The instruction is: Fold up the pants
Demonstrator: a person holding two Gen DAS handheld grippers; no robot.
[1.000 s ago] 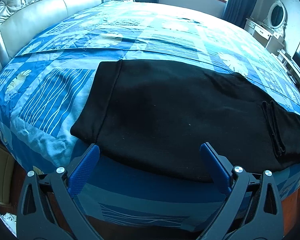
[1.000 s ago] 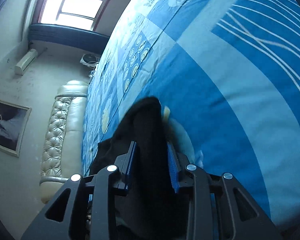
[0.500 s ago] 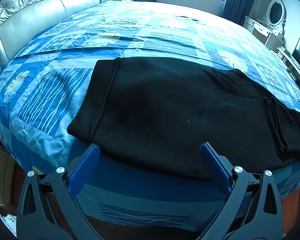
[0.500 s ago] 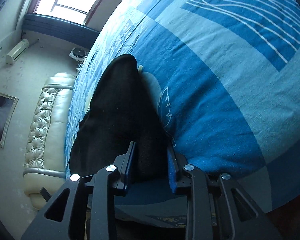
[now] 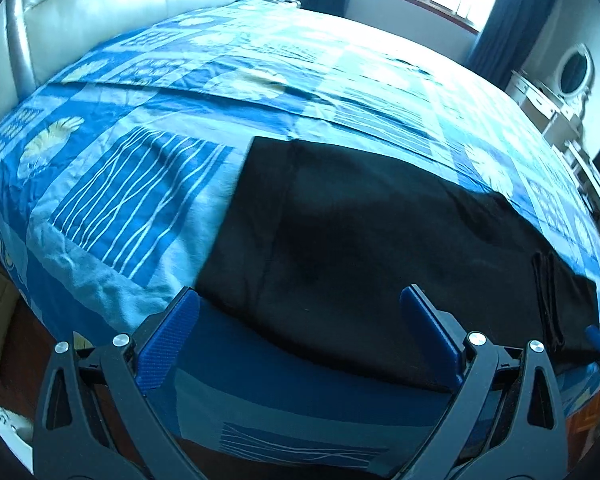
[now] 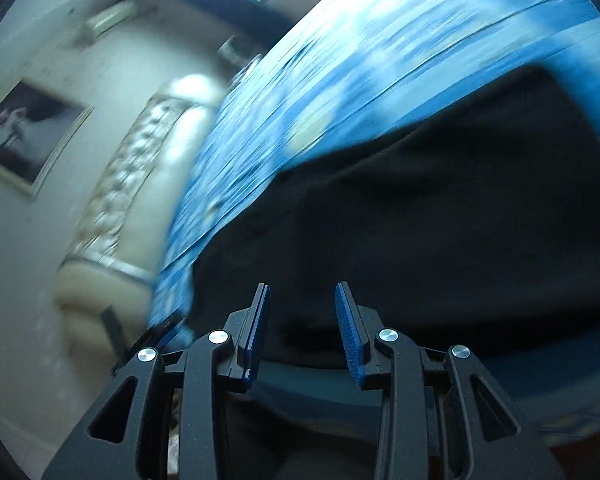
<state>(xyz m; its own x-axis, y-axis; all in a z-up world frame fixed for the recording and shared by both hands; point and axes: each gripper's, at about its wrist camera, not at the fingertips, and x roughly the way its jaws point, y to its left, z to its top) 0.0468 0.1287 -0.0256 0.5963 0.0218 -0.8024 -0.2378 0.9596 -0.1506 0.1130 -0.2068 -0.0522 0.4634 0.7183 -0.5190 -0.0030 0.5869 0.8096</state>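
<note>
Black pants (image 5: 364,248) lie flat across the near side of a bed with a blue patterned cover (image 5: 140,184), waistband to the left, leg ends to the right. My left gripper (image 5: 300,316) is wide open and empty, just in front of the pants' near edge. My right gripper (image 6: 302,312) has its jaws part open with no cloth between them, just off the pants (image 6: 420,232); this view is motion blurred. The right gripper's blue tip (image 5: 598,338) shows at the pants' leg end in the left wrist view.
A cream tufted headboard (image 5: 112,12) stands at the far left. A white dresser with a round mirror (image 5: 572,76) stands at the far right by a window. The bed's front edge drops off just under my left gripper.
My right gripper let go of the pants' leg end, opened and swung round. My left gripper shifted left along the bed edge, still open.
</note>
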